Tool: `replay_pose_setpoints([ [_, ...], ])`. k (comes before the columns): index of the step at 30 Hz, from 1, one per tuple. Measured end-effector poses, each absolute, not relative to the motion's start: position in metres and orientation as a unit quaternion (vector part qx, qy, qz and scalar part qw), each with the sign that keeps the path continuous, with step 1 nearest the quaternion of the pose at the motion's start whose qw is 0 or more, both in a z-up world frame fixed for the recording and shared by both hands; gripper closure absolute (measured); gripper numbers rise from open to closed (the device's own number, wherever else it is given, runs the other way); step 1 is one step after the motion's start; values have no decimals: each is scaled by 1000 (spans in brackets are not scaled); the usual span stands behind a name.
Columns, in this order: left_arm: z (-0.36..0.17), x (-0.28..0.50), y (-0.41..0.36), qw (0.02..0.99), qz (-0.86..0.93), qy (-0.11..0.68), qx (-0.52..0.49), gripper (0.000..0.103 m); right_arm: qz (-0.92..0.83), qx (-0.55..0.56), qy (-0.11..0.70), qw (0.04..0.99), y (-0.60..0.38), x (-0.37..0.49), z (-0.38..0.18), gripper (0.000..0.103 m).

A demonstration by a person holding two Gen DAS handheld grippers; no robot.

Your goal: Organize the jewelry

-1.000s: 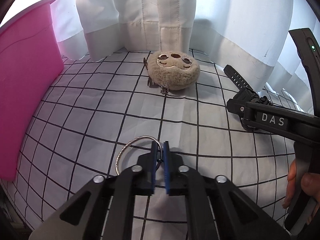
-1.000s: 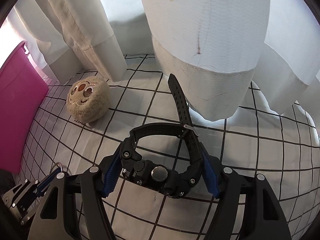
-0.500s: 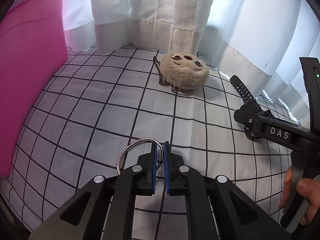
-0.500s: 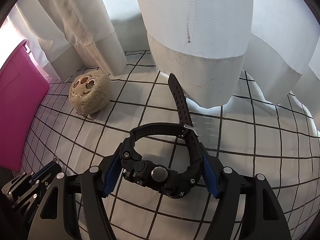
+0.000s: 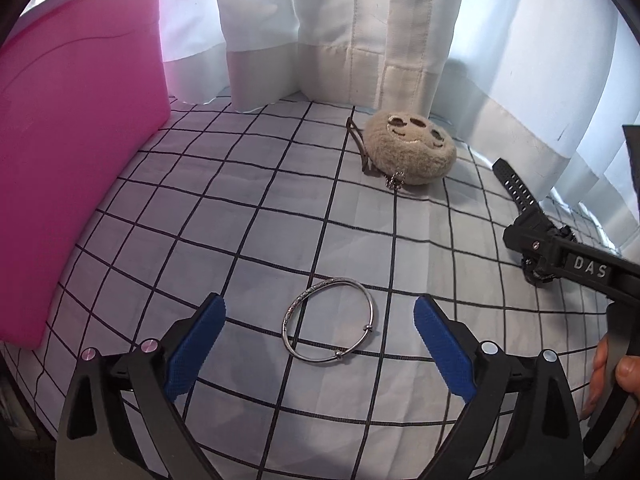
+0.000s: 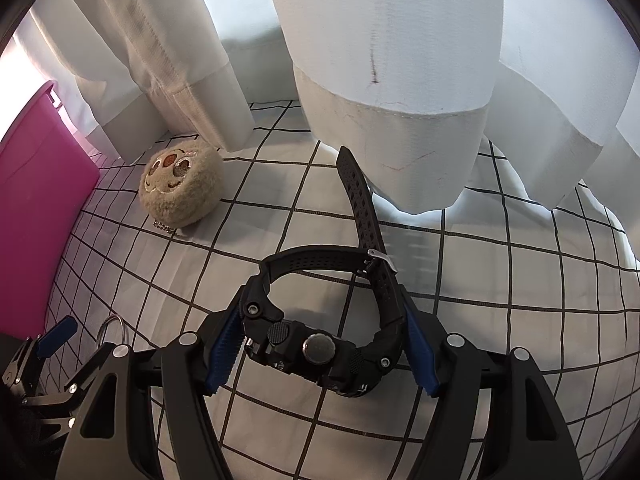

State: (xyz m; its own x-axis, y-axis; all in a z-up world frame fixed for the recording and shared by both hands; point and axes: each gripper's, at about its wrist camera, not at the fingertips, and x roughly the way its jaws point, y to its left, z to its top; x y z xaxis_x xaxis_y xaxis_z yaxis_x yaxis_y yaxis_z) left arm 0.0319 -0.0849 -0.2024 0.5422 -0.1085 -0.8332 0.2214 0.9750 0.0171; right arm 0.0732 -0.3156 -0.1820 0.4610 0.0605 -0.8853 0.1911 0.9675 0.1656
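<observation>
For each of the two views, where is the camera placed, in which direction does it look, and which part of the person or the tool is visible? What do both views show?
Left wrist: sits on the left gripper, looking forward and down at the silver bangle lying between its open blue pads; the person's right hand shows at the edge.
Right wrist: sits on the right gripper, looking forward at the black watch clamped between its pads, curtain behind.
Shared: plush toy, pink bin, bangle, watch, checked cloth, and each other's gripper.
</observation>
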Motion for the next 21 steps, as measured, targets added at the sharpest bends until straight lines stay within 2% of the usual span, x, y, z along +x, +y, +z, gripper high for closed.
replay_pose_setpoints([
  [3, -213, 30, -86, 876, -74, 467, 89, 5, -37, 123, 518, 846, -316, 73, -182, 35],
  [8, -213, 31, -80, 874, -80, 472, 82, 7, -36, 118, 518, 847, -315, 73, -182, 35],
  [9, -212, 31, -79, 874, -89, 471, 78, 15, -36, 119, 517, 847, -314, 73, -182, 35],
  [10, -211, 29, -80, 876, -96, 465, 83, 31, -36, 120, 517, 847, -314, 73, -182, 35],
  [11, -209, 27, -83, 876, -108, 461, 89, 38, -36, 120, 517, 847, -314, 73, -182, 35],
  [12, -208, 24, -86, 875, -120, 460, 95, 52, -36, 120, 517, 847, -314, 73, -182, 35],
  [13, -207, 22, -91, 874, -123, 460, 102, 56, -36, 120, 517, 847, -314, 73, -182, 35],
  [21, -204, 19, -87, 876, -120, 457, 93, 56, -35, 125, 515, 848, -316, 73, -183, 35],
])
